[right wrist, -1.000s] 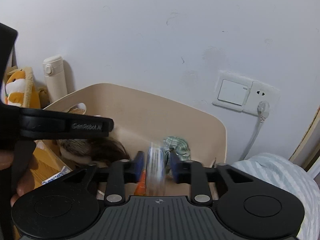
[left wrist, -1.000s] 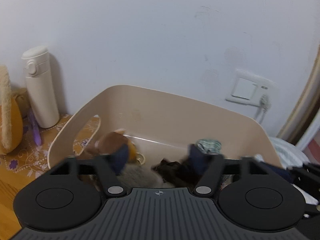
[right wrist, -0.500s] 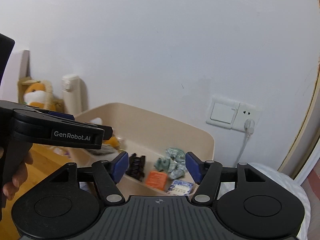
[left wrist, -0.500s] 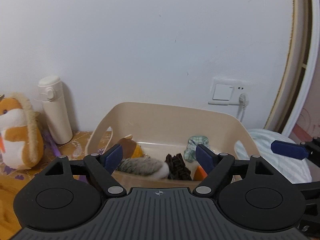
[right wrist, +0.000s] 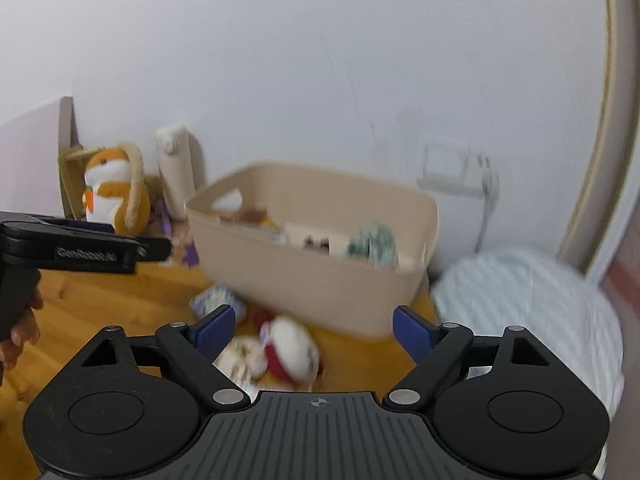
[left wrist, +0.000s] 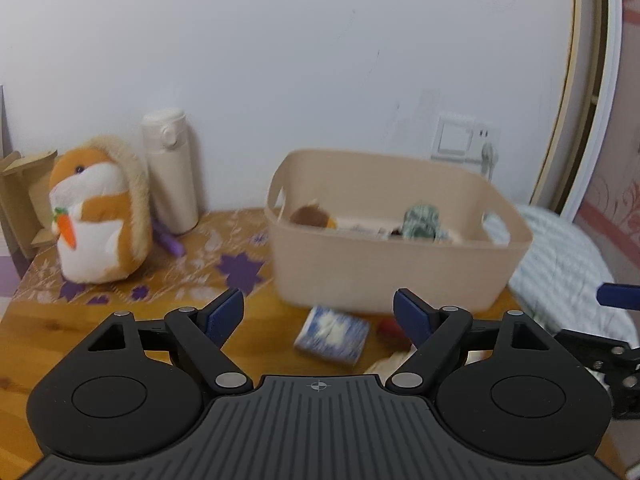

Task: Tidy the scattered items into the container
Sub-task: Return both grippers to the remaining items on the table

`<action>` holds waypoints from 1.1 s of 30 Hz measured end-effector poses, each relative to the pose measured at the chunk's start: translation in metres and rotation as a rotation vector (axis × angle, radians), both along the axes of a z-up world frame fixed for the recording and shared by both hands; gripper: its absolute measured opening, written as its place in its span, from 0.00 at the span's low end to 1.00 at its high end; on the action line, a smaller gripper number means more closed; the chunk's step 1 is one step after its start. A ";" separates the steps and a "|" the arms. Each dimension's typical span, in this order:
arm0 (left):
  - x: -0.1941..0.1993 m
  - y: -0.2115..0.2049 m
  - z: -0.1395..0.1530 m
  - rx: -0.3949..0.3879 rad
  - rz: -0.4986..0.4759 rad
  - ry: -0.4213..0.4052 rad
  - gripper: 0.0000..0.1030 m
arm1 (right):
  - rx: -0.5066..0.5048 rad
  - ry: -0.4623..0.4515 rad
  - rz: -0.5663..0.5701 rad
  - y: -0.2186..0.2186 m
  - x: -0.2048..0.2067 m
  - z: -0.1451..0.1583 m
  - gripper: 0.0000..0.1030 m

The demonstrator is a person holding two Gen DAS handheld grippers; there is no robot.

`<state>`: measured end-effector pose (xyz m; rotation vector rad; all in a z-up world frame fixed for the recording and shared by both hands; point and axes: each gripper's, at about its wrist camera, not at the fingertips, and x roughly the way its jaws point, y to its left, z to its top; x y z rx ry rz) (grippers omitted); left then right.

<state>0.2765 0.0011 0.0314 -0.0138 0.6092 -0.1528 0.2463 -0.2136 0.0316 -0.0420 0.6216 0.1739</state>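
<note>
A beige tub (left wrist: 392, 272) (right wrist: 304, 276) stands on the wooden table and holds a brown plush (left wrist: 310, 216), a green checked cloth (left wrist: 420, 222) (right wrist: 372, 244) and other small items. In front of it lie a blue-white packet (left wrist: 332, 334) (right wrist: 216, 300) and a red-and-white plush (right wrist: 292, 350) beside a pale round item (right wrist: 244, 360). My left gripper (left wrist: 318, 314) is open and empty, back from the tub, above the packet. My right gripper (right wrist: 310, 330) hangs over the red-and-white plush, its jaws opening with nothing between the pads.
A hamster plush with a carrot (left wrist: 98, 212) (right wrist: 114, 188) and a white flask (left wrist: 172, 170) (right wrist: 176, 174) stand at the back left by the wall. A striped pillow (left wrist: 568, 264) (right wrist: 528, 308) lies off the table's right edge. A wall socket (left wrist: 464, 140) is behind the tub.
Both grippers pulled back out of the tub, which now looks farther away. The right gripper let go of the packet it held and its jaws spread wide. The left jaws widened slightly.
</note>
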 end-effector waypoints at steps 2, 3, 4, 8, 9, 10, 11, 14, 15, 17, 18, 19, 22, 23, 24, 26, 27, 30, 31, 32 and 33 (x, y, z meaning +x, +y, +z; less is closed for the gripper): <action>-0.004 0.009 -0.009 0.007 -0.004 0.020 0.81 | 0.057 0.049 -0.033 -0.005 -0.007 -0.012 0.84; -0.006 0.013 -0.013 0.011 -0.004 0.027 0.81 | 0.085 0.077 -0.053 -0.007 -0.008 -0.019 0.84; -0.009 0.017 -0.017 0.014 -0.006 0.033 0.81 | 0.112 0.110 -0.081 -0.010 -0.009 -0.025 0.84; -0.023 0.030 -0.032 0.024 -0.041 0.045 0.81 | 0.253 0.226 -0.167 -0.020 -0.013 -0.052 0.84; -0.026 0.032 -0.036 0.029 -0.049 0.047 0.81 | 0.300 0.253 -0.184 -0.023 -0.015 -0.058 0.84; -0.029 0.034 -0.040 0.034 -0.055 0.050 0.81 | 0.350 0.277 -0.200 -0.025 -0.016 -0.064 0.84; -0.032 0.035 -0.044 0.039 -0.060 0.052 0.81 | 0.390 0.294 -0.211 -0.025 -0.017 -0.068 0.84; -0.043 0.040 -0.054 0.039 -0.080 0.057 0.81 | 0.443 0.318 -0.231 -0.020 -0.015 -0.077 0.83; -0.047 0.041 -0.056 0.034 -0.086 0.056 0.81 | 0.449 0.322 -0.239 -0.017 -0.014 -0.079 0.83; -0.058 0.042 -0.061 0.020 -0.103 0.053 0.81 | 0.475 0.335 -0.250 -0.013 -0.010 -0.082 0.82; -0.063 0.041 -0.064 0.011 -0.113 0.051 0.81 | 0.495 0.342 -0.254 -0.012 -0.008 -0.084 0.82; -0.070 0.040 -0.066 0.001 -0.123 0.051 0.81 | 0.516 0.351 -0.261 -0.012 -0.005 -0.085 0.82; -0.085 0.029 -0.075 -0.024 -0.141 0.053 0.81 | 0.556 0.369 -0.296 -0.013 0.001 -0.092 0.79; -0.090 0.023 -0.078 -0.030 -0.148 0.052 0.81 | 0.557 0.374 -0.307 -0.012 0.003 -0.094 0.78; -0.094 0.017 -0.080 -0.034 -0.157 0.053 0.81 | 0.556 0.379 -0.314 -0.012 0.005 -0.096 0.78; -0.099 0.002 -0.085 -0.030 -0.179 0.065 0.81 | 0.556 0.389 -0.323 -0.012 0.007 -0.099 0.76; -0.099 -0.006 -0.088 -0.023 -0.188 0.075 0.81 | 0.558 0.392 -0.328 -0.013 0.007 -0.101 0.76; -0.097 -0.027 -0.097 0.003 -0.197 0.104 0.81 | 0.557 0.392 -0.340 -0.017 0.009 -0.104 0.75; -0.095 -0.032 -0.100 0.005 -0.192 0.114 0.81 | 0.556 0.390 -0.343 -0.018 0.009 -0.104 0.75; -0.093 -0.037 -0.103 0.001 -0.183 0.124 0.81 | 0.553 0.386 -0.343 -0.020 0.009 -0.104 0.75; -0.090 -0.041 -0.105 -0.008 -0.175 0.135 0.81 | 0.551 0.383 -0.342 -0.021 0.010 -0.104 0.75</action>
